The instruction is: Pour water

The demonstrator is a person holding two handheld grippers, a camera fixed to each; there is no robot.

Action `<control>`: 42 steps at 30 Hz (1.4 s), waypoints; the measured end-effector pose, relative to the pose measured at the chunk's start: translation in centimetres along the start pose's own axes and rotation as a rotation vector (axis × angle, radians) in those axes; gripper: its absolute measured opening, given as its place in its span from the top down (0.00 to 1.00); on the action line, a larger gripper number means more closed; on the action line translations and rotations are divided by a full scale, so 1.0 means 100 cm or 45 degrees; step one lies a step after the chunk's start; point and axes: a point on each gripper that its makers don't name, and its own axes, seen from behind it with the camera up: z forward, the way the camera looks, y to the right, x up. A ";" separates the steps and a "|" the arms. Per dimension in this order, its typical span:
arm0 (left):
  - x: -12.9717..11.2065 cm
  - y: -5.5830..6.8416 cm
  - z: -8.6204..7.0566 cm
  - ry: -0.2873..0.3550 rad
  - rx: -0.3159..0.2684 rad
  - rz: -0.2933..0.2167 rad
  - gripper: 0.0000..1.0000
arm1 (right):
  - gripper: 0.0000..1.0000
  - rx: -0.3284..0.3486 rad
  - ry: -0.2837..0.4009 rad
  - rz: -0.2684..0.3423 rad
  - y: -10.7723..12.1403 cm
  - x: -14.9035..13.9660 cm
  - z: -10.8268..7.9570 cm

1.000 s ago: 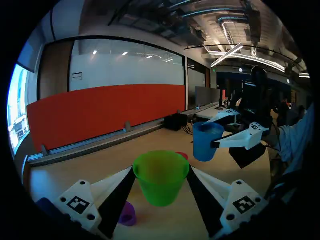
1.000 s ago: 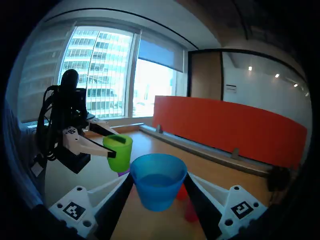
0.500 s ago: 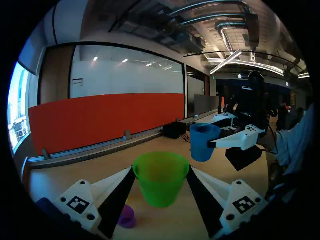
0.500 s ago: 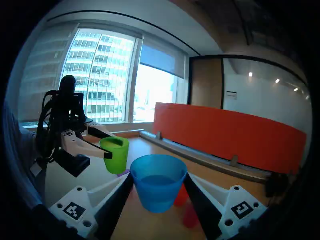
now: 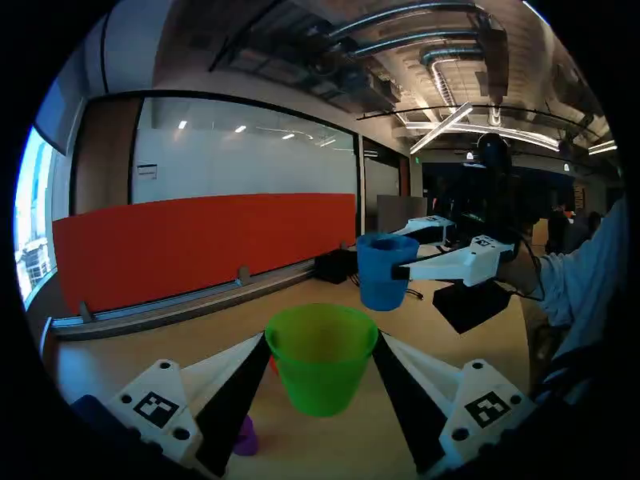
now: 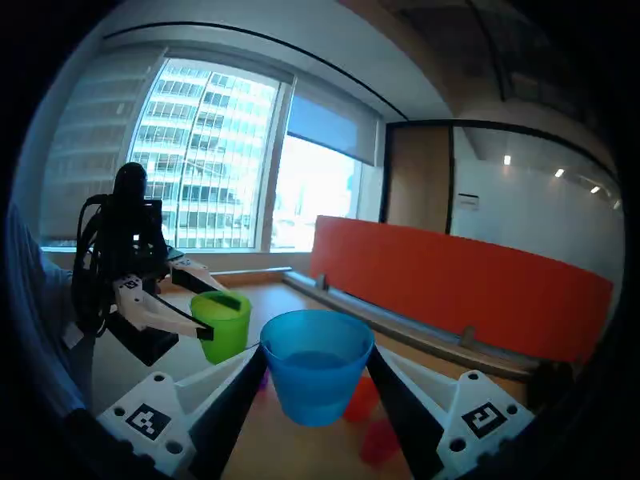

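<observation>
The left gripper [image 5: 320, 344] is closed part way. Both its fingers press on the sides of a green cup [image 5: 320, 376]. The right gripper [image 6: 317, 356] holds a blue cup [image 6: 316, 388] the same way. There is water [image 6: 314, 360] in the blue cup. I cannot tell if the green cup has anything in it.

Both cups are up in the air above the worktop [image 5: 216, 320], and both stand straight. In the left gripper view the blue cup is near the green one but not touching it. No water is pouring.

I think this is the step of bringing the two cups together. Next, the blue cup needs to come over the top of the green cup. Then it should tip slowly so the water falls inside and does not splash.

A small purple cup [image 5: 246, 436] and a red cup [image 6: 362, 398] sit on the worktop below.
</observation>
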 end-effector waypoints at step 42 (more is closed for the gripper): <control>0.005 0.044 0.005 0.036 -0.123 0.027 0.11 | 0.10 0.061 0.059 -0.429 0.002 0.070 0.007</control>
